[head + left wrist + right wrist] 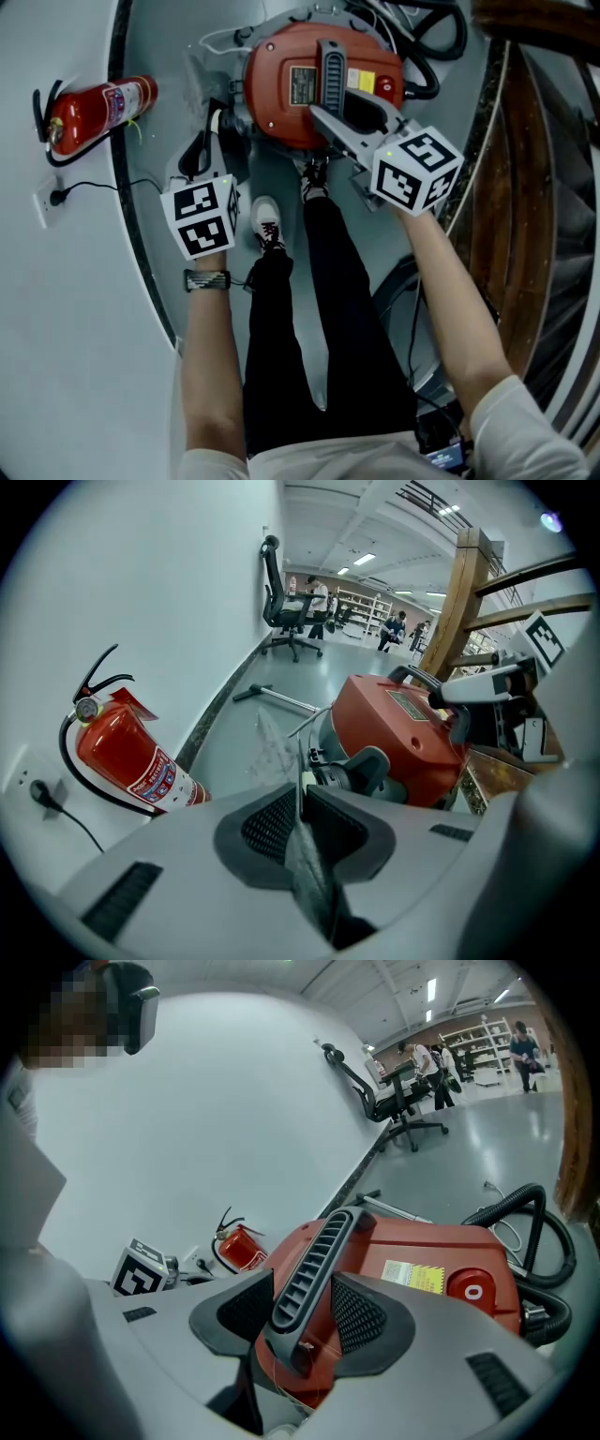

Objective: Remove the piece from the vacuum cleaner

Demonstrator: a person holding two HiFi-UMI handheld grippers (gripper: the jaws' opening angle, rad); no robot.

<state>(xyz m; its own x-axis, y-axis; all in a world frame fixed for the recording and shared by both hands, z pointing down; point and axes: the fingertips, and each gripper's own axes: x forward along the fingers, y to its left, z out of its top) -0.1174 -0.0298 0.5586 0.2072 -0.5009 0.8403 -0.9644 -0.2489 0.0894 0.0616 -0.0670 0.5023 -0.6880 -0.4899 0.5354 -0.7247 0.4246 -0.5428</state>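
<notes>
The red vacuum cleaner (281,103) (394,733) (422,1251) stands on the grey floor in front of the person's feet. Its grey ribbed handle (330,70) (314,1274) runs across the top. My right gripper (323,112) (302,1283) reaches in from the right and is shut on that handle, one pad on each side. My left gripper (211,141) (300,794) is at the vacuum's left side, beside a grey inlet fitting (361,771). Its jaws are pinched on a thin pale piece (301,772) that stands edge-on between the pads. What that piece is fixed to is hidden.
A red fire extinguisher (94,111) (127,752) lies by the white wall, near a socket with a plug (56,197). A black hose (431,56) (525,1232) coils behind the vacuum. Wooden railing (525,187) runs on the right. The person's shoes (267,220) stand close below.
</notes>
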